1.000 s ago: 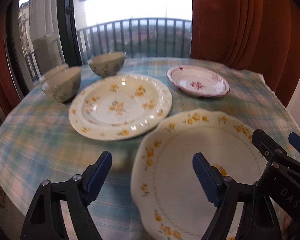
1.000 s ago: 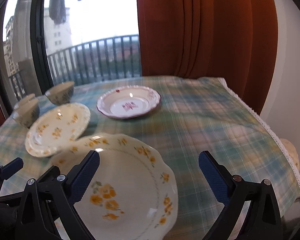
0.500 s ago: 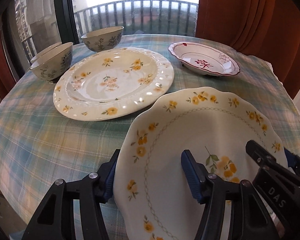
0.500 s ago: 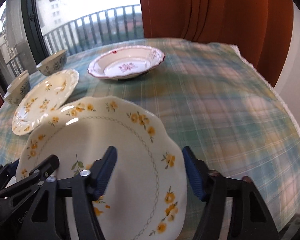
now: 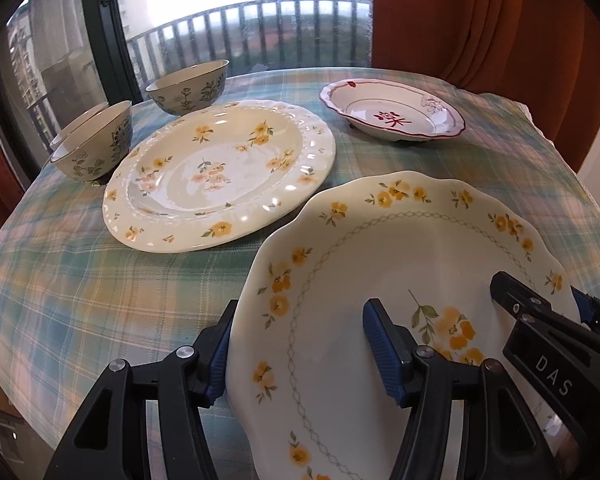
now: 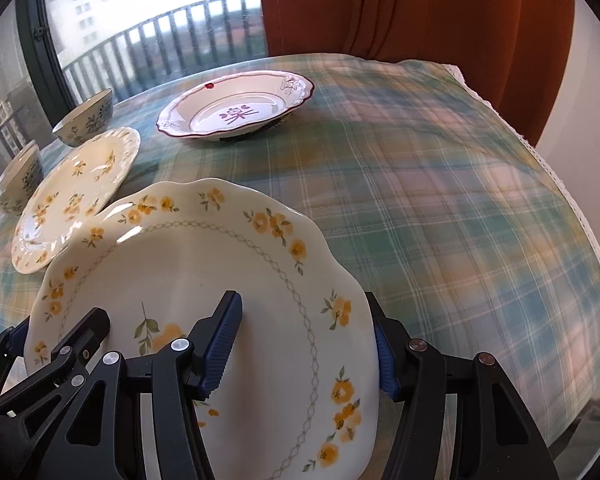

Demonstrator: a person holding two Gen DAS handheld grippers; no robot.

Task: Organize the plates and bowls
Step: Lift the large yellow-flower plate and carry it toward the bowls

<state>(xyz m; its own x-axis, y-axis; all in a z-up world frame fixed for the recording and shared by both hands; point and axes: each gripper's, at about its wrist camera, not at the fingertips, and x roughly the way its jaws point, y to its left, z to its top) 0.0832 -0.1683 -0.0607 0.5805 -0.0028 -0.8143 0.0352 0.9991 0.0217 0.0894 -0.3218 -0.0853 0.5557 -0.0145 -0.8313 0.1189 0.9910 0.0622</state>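
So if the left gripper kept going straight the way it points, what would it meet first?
Nothing new: the left gripper already straddles the scalloped plate's rim. Pushed on, it would probably carry that plate toward the ribbed flowered plate; depth unclear.

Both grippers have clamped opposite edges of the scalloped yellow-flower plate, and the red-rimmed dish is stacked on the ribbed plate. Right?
Not quite. The red-rimmed dish sits by itself on the tablecloth, apart from the ribbed plate, as the left wrist view shows. The rest holds.

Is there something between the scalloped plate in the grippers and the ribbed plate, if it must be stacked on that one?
Nothing visible. The scalloped plate sits next to the ribbed plate; only bare tablecloth lies between them, and the ribbed plate's face is bare. The bowls stand behind it.
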